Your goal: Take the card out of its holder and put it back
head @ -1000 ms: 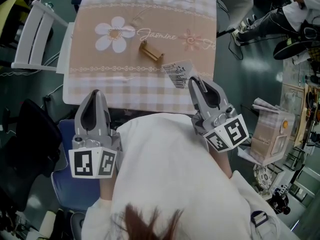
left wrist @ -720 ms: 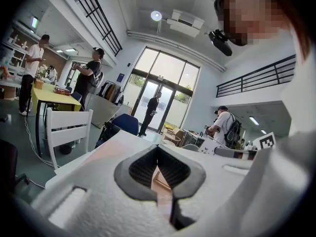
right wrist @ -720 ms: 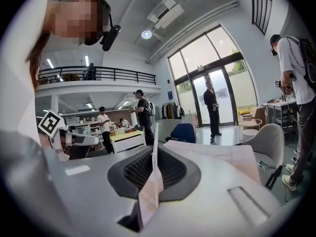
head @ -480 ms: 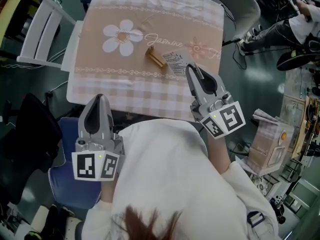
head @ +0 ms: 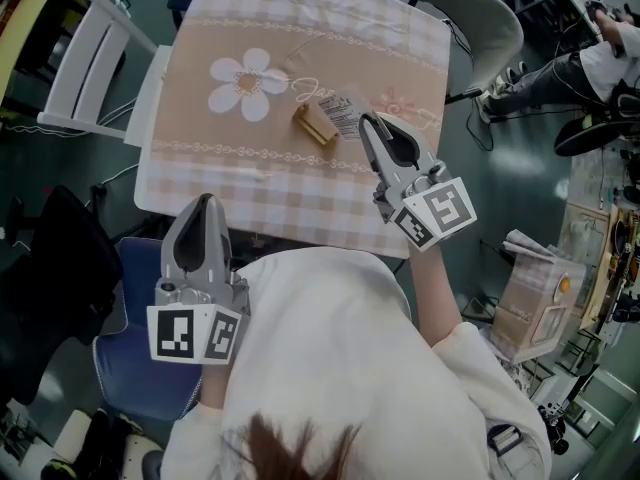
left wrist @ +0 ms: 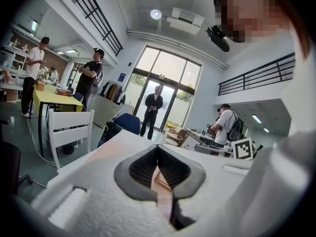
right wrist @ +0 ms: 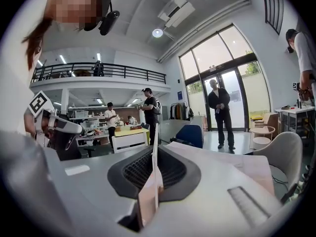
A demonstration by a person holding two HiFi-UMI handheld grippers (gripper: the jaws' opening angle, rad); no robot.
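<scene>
A small wooden card holder (head: 313,125) lies on the beige flowered tablecloth (head: 250,183). My right gripper (head: 367,121) is shut on a white card with a barcode (head: 343,113). The card's left edge overlaps the holder's right end; I cannot tell whether it touches the slot. In the right gripper view the card (right wrist: 149,196) stands edge-on, pinched between the dark pads of the right gripper (right wrist: 157,149). My left gripper (head: 205,201) hovers at the table's near edge, shut, with nothing in it. The left gripper view shows the left gripper (left wrist: 158,149) with its jaws together.
A white slatted chair (head: 85,63) stands left of the table, a grey chair (head: 480,18) at its far right corner, a blue seat (head: 130,348) under my left arm. A paper bag (head: 535,298) sits on the floor at right. Several people stand in the room.
My right gripper has carried the card away from me and leftward across the cloth, from right of the holder to its right end. The left gripper has stayed put.
</scene>
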